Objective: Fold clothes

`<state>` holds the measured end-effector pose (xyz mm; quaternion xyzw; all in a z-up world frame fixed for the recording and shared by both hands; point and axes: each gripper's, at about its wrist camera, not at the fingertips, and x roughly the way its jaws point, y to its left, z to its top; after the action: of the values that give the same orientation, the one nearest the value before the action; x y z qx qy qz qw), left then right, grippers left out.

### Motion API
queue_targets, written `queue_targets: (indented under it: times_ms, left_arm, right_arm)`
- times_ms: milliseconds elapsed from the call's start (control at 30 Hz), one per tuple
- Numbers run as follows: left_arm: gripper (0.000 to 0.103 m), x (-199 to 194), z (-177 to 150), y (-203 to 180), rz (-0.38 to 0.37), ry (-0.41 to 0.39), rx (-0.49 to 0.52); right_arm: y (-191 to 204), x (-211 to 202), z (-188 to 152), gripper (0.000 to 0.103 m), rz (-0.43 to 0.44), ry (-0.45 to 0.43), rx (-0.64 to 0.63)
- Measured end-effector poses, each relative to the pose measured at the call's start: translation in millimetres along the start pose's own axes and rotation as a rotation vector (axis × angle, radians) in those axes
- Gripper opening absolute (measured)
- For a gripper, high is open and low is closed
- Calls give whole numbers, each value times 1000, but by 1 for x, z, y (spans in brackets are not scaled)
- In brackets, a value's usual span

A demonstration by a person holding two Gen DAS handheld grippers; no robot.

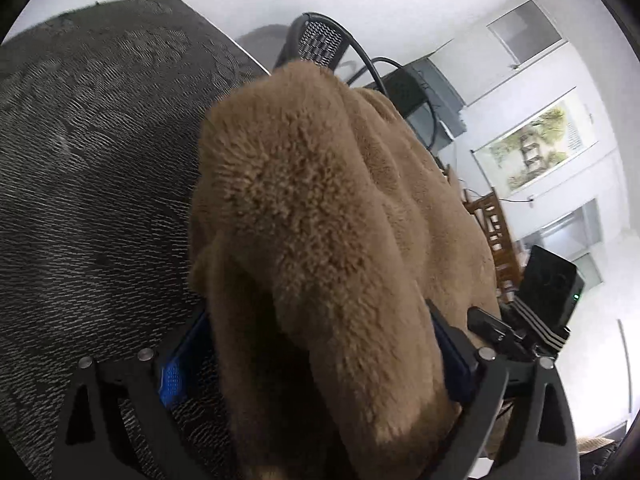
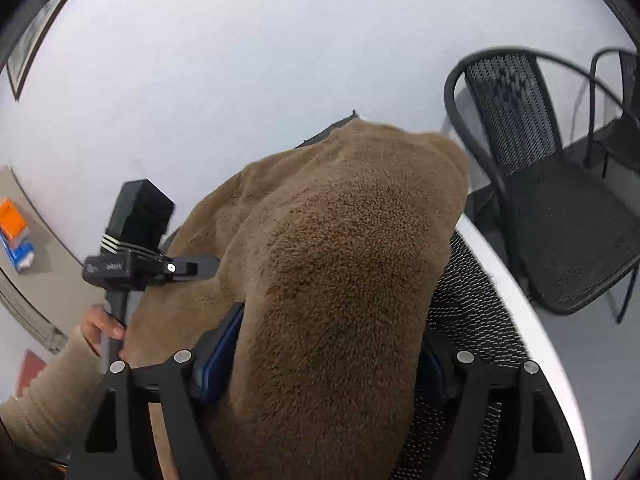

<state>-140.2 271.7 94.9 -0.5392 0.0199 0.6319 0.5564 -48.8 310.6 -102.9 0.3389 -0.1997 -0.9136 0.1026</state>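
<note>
A brown fleece garment (image 1: 320,208) is held up over a table with a dark patterned cloth (image 1: 88,168). My left gripper (image 1: 316,356) is shut on a thick fold of the fleece, which drapes over and hides its fingertips. My right gripper (image 2: 324,364) is shut on another fold of the same fleece (image 2: 344,264). In the right wrist view the left gripper (image 2: 188,268) shows at the left, clamped on the garment's edge, with a hand below it. In the left wrist view the right gripper's body (image 1: 548,288) shows at the right.
A black mesh chair (image 2: 560,200) stands beyond the table's white round rim (image 2: 532,320), with a second chair behind it. Wooden chairs (image 1: 496,232) and a wall picture (image 1: 536,148) are at the right. Orange and blue boxes (image 2: 16,232) lie on a ledge at the left.
</note>
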Motion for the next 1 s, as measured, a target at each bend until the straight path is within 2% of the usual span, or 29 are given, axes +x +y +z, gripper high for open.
queue_targets:
  times_ms: [100,167,233,267,333,367,433,500,533,667,867,1000]
  left_arm:
    - [98,-15,32,-19,94,-94,50]
    - [98,-70,17,-46,94,-164,61]
    - [98,-74,35,-73,62,-219,104]
    - [99,-102,1,-72,49,-237,140]
    - [99,-122,-27,-83,37,-239,208]
    - [99,-137,-48,-78,30,-230,243]
    - [99,-149,-88,-102,28,-214,290]
    - [99,-134,-103,-109,62,-196,318]
    - [99,-118,-97,-108,83,-189,319]
    - [99,-101,-93,-87,95,-160,244]
    - [101,-56,-97,-50,130,-142,211]
    - [102,-54,-99,-34,83,-162,160]
  right_arm:
    - [17,-31,-7,78,-116,-78,-100]
    - [35,-57,-16,78,-206,-164,-194]
    - [55,-76,-33,78,-251,-241,-281]
    - [67,-82,-39,78,-249,-264,-320]
    - [89,-85,-53,78,-238,-269,-393]
    - [97,-80,-61,78,-243,-250,-429]
    - [106,-66,-78,78,-251,-203,-483]
    - [109,-45,-81,78,-254,-154,-494]
    - [107,-34,-82,78,-255,-131,-489]
    - [101,-20,-91,78,-247,-80,-437]
    - [114,-18,-109,79,-269,-79,-455]
    - [110,-14,-107,79,-269,-89,-455]
